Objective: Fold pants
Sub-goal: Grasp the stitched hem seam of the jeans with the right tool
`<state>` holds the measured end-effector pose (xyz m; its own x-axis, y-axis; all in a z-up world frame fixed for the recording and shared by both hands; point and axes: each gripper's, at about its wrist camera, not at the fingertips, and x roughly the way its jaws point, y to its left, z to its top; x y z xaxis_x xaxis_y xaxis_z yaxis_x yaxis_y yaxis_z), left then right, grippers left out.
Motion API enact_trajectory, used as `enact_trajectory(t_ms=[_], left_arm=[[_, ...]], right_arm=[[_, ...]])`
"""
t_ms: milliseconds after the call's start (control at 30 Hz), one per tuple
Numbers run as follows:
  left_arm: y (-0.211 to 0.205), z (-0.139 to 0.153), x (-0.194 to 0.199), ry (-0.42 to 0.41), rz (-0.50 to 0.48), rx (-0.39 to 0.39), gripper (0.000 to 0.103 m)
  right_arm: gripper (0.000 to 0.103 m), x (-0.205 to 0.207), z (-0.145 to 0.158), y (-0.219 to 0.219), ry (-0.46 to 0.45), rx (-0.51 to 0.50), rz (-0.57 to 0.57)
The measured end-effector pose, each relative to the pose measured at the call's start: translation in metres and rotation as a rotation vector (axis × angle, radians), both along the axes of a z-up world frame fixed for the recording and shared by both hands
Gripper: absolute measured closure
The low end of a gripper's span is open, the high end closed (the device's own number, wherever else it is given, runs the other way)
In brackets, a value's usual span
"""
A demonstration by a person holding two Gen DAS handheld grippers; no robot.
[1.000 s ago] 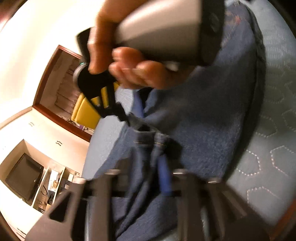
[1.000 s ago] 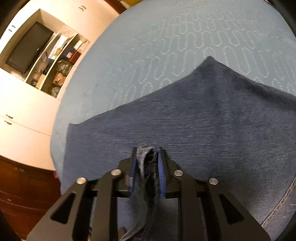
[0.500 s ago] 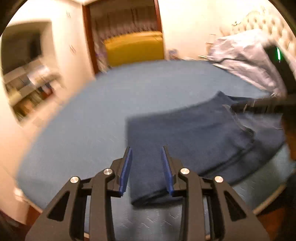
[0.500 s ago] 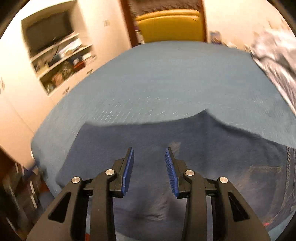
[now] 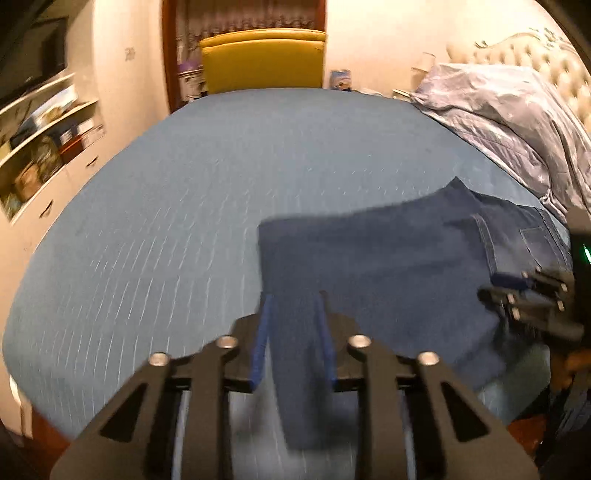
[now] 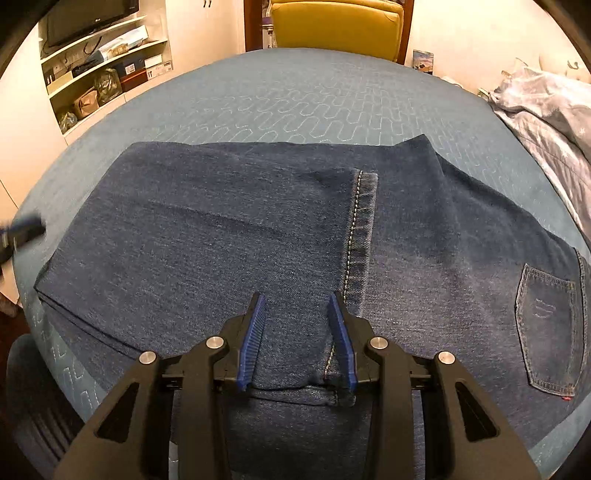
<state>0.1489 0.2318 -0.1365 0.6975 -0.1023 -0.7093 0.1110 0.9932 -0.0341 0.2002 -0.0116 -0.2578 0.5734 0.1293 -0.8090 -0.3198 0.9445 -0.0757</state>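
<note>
Dark blue jeans [image 6: 229,236] lie folded on a blue quilted bed [image 6: 295,99], the leg hem [image 6: 360,229] laid back over the seat, a back pocket [image 6: 546,325] at the right. My right gripper [image 6: 298,306] is open and empty, just above the near edge of the folded leg. In the left wrist view the jeans [image 5: 388,266] lie right of centre. My left gripper [image 5: 293,306] is open and empty over their left fold. The right gripper [image 5: 517,291] shows at the far right edge there.
A crumpled pale duvet [image 5: 517,122] lies at the right against a tufted headboard [image 5: 554,70]. A yellow chair [image 6: 336,26] stands behind the bed. Shelves [image 6: 99,74] with a TV line the left wall. The bed's near edge runs just below the jeans.
Both grippers have let go of the denim, opened and drawn back. The folded leg now lies flat on the jeans, and both views have swung up level with the room.
</note>
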Motion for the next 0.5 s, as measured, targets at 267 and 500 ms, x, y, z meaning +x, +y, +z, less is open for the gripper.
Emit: enact_trajectory(t_ms=[267,500], left_arm=[[-0.004,-0.040,0.102,0.188,0.015,0.011,0.098],[-0.026,-0.032,0.126,0.205,0.017,0.015,0.097]], right_arm=[[0.067,-0.004,0.003,-0.003,0.012,0.017,-0.005],[0.066,0.004,0.004,-0.011,0.043,0.048,-0.020]])
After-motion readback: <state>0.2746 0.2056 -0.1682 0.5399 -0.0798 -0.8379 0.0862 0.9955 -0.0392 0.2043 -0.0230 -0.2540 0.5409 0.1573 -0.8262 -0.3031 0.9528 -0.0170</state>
